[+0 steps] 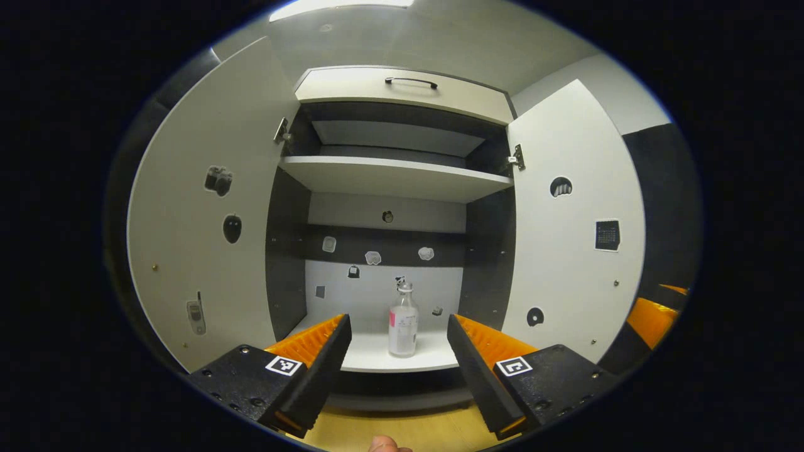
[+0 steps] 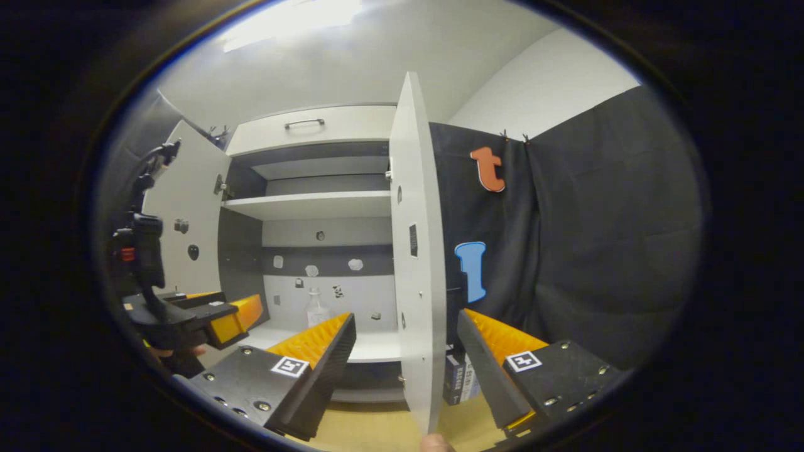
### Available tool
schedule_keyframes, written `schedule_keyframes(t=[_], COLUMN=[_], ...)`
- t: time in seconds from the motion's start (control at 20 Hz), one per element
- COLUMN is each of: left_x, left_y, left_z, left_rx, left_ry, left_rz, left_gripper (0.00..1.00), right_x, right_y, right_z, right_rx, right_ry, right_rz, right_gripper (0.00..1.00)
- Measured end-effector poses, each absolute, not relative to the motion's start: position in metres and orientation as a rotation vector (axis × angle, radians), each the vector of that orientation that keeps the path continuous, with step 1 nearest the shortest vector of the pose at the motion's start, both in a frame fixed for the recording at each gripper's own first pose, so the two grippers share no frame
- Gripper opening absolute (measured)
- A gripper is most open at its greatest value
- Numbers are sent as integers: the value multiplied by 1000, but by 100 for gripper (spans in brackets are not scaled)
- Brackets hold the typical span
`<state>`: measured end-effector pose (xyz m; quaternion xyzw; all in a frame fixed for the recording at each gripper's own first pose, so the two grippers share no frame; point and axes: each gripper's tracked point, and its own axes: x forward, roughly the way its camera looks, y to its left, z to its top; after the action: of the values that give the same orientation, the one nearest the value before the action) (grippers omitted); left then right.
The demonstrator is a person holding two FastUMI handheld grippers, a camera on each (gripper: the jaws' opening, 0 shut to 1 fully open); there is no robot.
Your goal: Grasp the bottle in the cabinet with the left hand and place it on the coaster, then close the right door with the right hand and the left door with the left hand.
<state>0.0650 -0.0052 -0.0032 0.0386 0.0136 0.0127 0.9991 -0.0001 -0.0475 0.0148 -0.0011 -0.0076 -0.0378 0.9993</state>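
A clear bottle [image 1: 402, 323] with a pink label stands upright on the bottom shelf [image 1: 377, 358] of the open cabinet. My left gripper [image 1: 397, 336] is open in front of the shelf, its fingers either side of the bottle but still short of it. Both doors stand open: the left door [image 1: 207, 213] and the right door [image 1: 575, 220]. In the right gripper view my right gripper [image 2: 407, 336] is open, its fingers straddling the edge of the right door [image 2: 418, 251] without touching it. The bottle [image 2: 316, 307] shows small inside, and the left gripper [image 2: 207, 317] is at the left.
An upper shelf [image 1: 396, 176] and a drawer with a dark handle [image 1: 411, 81] sit above. A wooden surface [image 1: 402, 430] lies below the cabinet. A small box [image 2: 458, 376] stands behind the right door by the black cloth wall [image 2: 597, 251].
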Motion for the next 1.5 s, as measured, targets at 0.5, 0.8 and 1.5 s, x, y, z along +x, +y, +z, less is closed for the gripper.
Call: schedule_keyframes(t=[0.5, 0.8, 1.5], left_x=[169, 232, 292], left_y=[-14, -3, 12], left_z=[-36, -65, -129], left_rx=[87, 91, 47], left_ry=[124, 201, 385], left_rz=[26, 83, 152], left_gripper=[96, 96, 86], right_x=[-37, -42, -54], right_y=[-124, -171, -225], right_z=[21, 20, -1], right_rx=[-76, -119, -186], right_ry=[-22, -21, 46], right_rz=[-280, -390, -513], right_gripper=[98, 98, 98])
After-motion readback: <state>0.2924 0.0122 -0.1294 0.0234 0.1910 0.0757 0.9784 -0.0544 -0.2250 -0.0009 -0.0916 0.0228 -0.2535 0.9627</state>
